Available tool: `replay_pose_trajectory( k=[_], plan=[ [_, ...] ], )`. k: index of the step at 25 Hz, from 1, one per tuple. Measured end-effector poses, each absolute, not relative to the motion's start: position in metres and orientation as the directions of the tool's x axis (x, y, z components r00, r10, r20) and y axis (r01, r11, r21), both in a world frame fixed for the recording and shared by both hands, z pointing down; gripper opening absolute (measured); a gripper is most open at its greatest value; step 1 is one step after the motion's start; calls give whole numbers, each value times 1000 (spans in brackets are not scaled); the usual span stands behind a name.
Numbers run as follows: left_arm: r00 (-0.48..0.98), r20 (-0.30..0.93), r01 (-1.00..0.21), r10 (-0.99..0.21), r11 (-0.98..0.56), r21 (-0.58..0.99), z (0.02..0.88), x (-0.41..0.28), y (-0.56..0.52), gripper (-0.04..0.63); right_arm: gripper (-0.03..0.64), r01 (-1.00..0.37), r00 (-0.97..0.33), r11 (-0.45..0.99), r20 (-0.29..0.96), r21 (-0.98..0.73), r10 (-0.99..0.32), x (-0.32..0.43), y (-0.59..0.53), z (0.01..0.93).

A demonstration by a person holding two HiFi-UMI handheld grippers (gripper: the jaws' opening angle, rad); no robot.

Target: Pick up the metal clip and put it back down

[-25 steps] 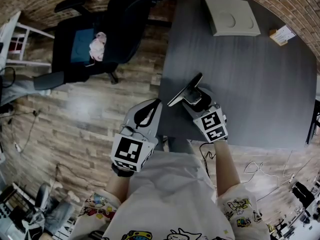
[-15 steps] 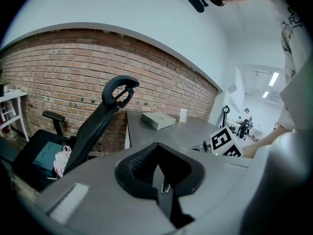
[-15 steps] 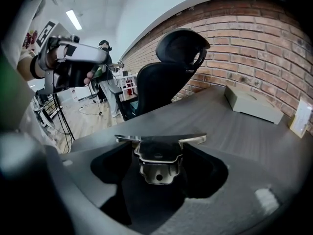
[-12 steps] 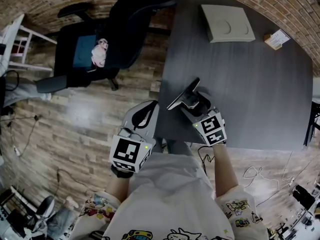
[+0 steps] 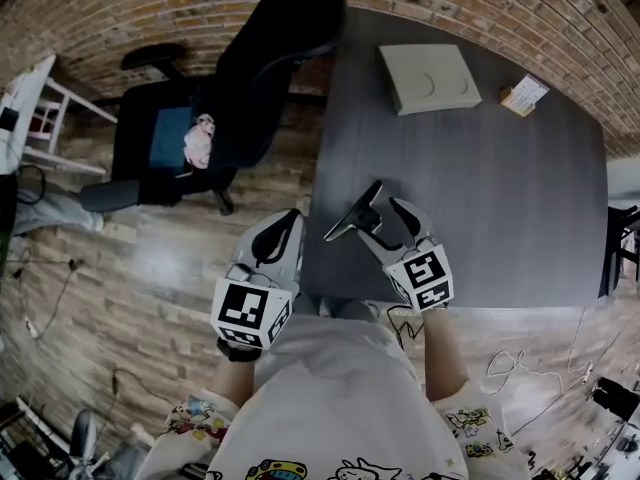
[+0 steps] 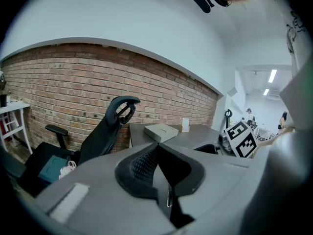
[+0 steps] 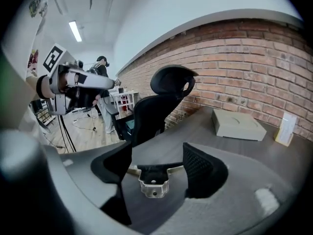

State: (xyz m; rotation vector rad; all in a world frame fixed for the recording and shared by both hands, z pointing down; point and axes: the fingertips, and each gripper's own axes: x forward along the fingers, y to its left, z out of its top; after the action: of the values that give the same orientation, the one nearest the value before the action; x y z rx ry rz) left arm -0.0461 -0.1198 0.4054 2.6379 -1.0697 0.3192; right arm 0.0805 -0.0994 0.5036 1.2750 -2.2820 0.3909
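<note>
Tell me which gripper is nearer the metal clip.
Right. The metal clip sits between the jaws of the right gripper, which have just been opening; the left gripper, jaws together, hangs left of the table.

A small silver metal clip [image 7: 154, 185], bent into a hat-shaped channel with two flat wings and small holes in its face, sits crosswise in the right claw [image 7: 157, 145], one wing tip against each pad. The jaws, set wide, have just eased further apart. The channel hangs downward, over the dark bench [image 7: 234, 151].
</note>
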Motion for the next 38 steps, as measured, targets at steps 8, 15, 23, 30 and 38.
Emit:
replay_pose_trajectory(
  k=[8, 15, 23, 30, 38],
  plan=[
    [715, 230, -695, -660, -708, 130, 374, -41, -124, 9, 310, -877, -436, 481, 414, 5, -799, 95, -103, 435],
    [734, 184, -676, -654, -730, 102, 352, -36, -121, 9, 273, -897, -433, 439, 273, -39, -859, 107, -95, 381],
    [761, 147, -647, -632, -757, 94, 337, -20, -119, 9, 197, -912, -409, 400, 158, -88, -899, 127, -79, 343],
    [780, 154, -623, -607, -775, 106, 337, -6, -110, 9, 92, -910, -409, 394, 121, -130, -904, 132, -61, 334],
    [795, 173, -604, -582, -788, 121, 345, -1, -102, 9, 32, -917, -389, 374, 108, -141, -915, 140, -53, 331]
  ],
)
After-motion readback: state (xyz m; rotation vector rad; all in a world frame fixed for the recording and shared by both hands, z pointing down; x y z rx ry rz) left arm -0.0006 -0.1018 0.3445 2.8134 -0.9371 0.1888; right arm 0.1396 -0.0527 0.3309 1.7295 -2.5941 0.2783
